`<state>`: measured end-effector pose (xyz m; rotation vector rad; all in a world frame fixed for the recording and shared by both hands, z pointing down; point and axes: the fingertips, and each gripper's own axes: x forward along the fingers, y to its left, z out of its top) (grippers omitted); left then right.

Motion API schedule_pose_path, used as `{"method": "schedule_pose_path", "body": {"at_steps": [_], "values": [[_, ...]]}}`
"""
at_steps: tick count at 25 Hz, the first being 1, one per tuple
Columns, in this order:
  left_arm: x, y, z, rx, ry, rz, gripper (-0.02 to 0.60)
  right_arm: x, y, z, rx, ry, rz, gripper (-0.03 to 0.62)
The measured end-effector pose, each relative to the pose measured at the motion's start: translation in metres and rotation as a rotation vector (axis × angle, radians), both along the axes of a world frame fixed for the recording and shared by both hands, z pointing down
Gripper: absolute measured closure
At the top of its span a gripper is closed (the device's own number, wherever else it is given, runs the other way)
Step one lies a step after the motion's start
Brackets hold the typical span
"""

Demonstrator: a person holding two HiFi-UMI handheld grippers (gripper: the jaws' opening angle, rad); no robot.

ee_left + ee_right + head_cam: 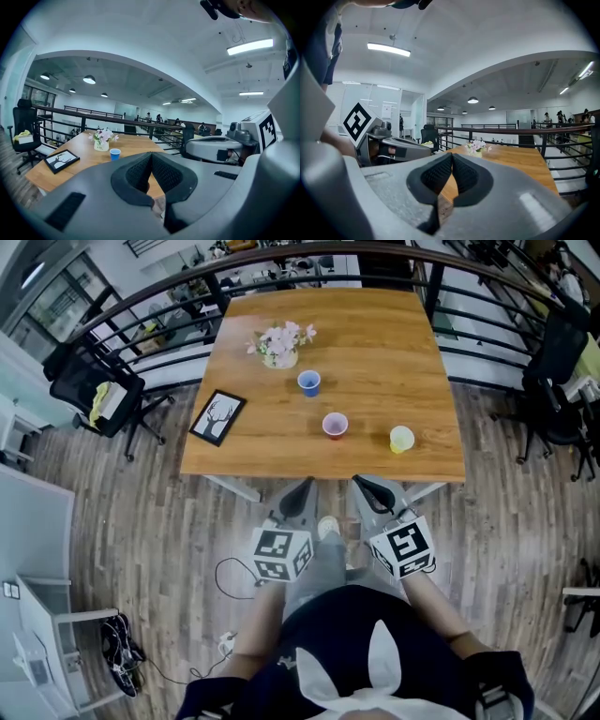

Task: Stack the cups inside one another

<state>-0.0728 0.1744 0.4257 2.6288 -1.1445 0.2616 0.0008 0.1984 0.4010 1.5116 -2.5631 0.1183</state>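
Closest to the person, just off the table's (375,343) six o'clock edge, the two grippers are hanging side by side above the wooden floor (122,521), both aiming toward twelve o'clock. The left gripper (304,487) is showing its jaws pressed together with nothing between them, and the right gripper (367,484) is doing the same, tips meeting and empty. Farther out on the tabletop, three cups are standing upright and well apart from one another. The yellow cup (401,439) is sitting nearest the front edge, toward five o'clock of the table. The pink cup (335,426) is standing at its ten o'clock, near the table's middle. The blue cup (308,382) is standing at eleven o'clock from the pink one. A black picture frame (217,417) is lying flat toward the table's eight o'clock corner. Beyond the blue cup, a vase of pale flowers (279,345) is sitting at its eleven o'clock.
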Motion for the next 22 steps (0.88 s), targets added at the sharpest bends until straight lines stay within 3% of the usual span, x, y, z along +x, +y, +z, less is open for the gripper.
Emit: {"method": "schedule_pose_path", "body": {"at_steps": [2, 4, 15, 22], "values": [[0.003, -0.02, -0.004, 0.014, 0.002, 0.004, 0.565, 0.003, -0.017, -0.001, 0.003, 0.001, 0.003, 0.592], [0.007, -0.038, -0.008, 0.022, 0.006, 0.011, 0.565, 0.006, -0.033, -0.005, 0.002, 0.001, 0.006, 0.523], [0.029, -0.11, 0.003, 0.006, -0.008, 0.065, 0.565, 0.038, -0.107, 0.003, -0.029, 0.022, 0.073, 0.413], [0.034, -0.131, 0.017, -0.021, -0.019, 0.077, 0.565, 0.057, -0.124, 0.02, -0.069, 0.038, 0.117, 0.407]]}}
